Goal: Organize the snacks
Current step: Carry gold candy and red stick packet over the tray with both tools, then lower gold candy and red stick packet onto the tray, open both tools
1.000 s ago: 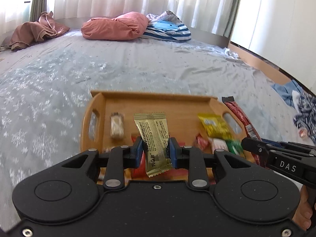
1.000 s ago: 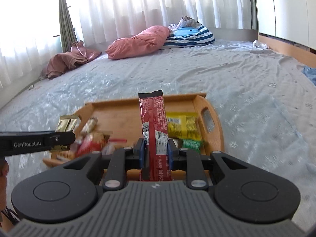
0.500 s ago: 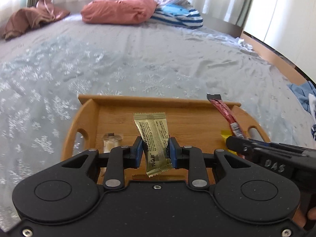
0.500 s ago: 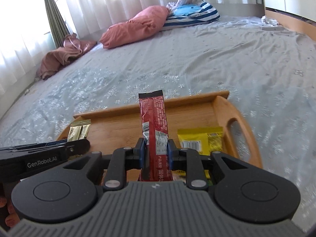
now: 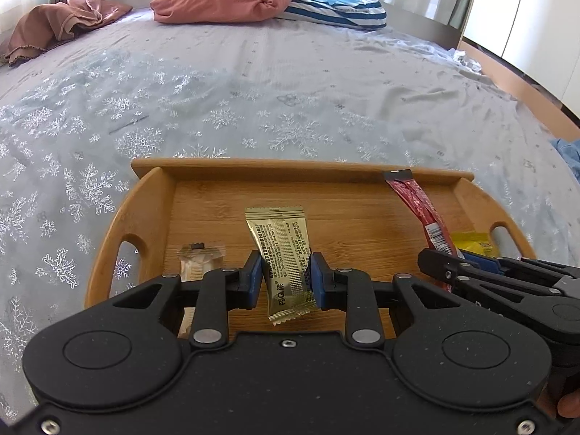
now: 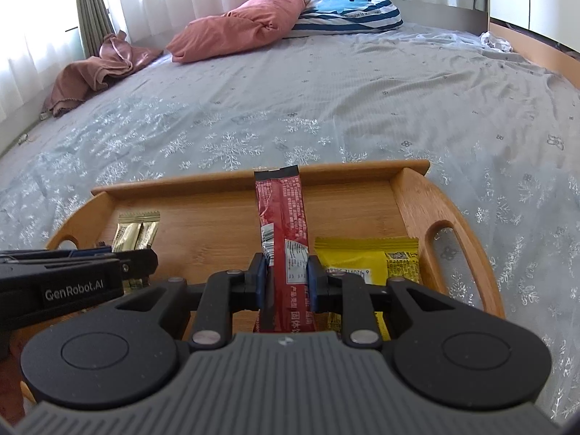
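We hold a gold packet point(image 5: 282, 264) pinched in the left gripper point(image 5: 284, 277) and a long red stick point(image 6: 284, 250) in the right gripper point(image 6: 284, 277), both pointing lengthwise toward the far wall of the wooden tray point(image 5: 301, 166), probably just above its floor.

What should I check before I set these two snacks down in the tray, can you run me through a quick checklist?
1. Left gripper shut on the gold packet: ok.
2. Right gripper shut on the red stick: ok.
3. Both snacks over the tray: ok.
4. Bare wood ahead of the gold packet: ok.
5. Room by the yellow packet for the red stick: ok, bare wood to its left.
6. Height of the snacks above the tray floor: cannot tell.
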Action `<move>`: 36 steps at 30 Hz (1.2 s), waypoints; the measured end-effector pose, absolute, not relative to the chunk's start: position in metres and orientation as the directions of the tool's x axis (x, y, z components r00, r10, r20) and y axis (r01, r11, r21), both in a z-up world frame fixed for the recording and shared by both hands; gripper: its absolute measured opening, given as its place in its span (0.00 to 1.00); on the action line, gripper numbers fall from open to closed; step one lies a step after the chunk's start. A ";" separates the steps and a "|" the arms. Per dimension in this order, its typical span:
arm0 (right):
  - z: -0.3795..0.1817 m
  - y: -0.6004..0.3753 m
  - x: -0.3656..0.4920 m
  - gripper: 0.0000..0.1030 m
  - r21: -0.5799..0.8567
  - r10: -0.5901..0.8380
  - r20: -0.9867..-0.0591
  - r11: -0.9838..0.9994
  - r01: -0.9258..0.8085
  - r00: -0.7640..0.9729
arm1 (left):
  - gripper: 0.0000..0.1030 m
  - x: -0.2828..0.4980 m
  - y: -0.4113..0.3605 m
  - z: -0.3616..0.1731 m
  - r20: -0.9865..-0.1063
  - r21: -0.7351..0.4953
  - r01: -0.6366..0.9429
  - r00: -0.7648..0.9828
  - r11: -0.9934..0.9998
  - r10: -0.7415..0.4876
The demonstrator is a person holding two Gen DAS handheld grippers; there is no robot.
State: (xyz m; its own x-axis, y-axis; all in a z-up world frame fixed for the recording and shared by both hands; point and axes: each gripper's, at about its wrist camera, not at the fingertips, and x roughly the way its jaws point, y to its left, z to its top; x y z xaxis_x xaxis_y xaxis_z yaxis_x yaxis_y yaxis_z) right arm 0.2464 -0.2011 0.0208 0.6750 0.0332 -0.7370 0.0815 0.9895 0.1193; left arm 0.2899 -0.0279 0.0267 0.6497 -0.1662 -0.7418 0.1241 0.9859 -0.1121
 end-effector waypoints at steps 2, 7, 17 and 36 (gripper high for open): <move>0.018 -0.202 0.247 0.26 0.113 0.028 -0.742 0.990 0.084 0.670 | 0.25 0.292 -0.027 0.025 -0.746 -0.110 0.119 0.646 0.987 -0.161; 0.015 -0.205 0.249 0.27 0.112 0.022 -0.748 0.989 0.093 0.664 | 0.25 0.295 -0.027 0.021 -0.749 -0.100 0.114 0.645 0.988 -0.150; 0.014 -0.202 0.249 0.27 0.090 0.009 -0.747 0.992 0.088 0.665 | 0.26 0.296 -0.029 0.021 -0.746 -0.087 0.118 0.650 0.989 -0.144; 0.026 -0.202 0.242 0.51 0.111 0.037 -0.727 0.992 0.064 0.685 | 0.39 0.283 -0.024 0.035 -0.739 -0.089 0.097 0.661 0.991 -0.131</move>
State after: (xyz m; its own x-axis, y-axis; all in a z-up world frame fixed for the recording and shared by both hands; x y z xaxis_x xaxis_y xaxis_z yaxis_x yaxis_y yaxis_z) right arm 0.2422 -0.2022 0.0259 0.6853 0.0370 -0.7273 0.0641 0.9918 0.1109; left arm 0.2829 -0.0240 0.0354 0.6611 -0.1311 -0.7387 0.0967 0.9913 -0.0894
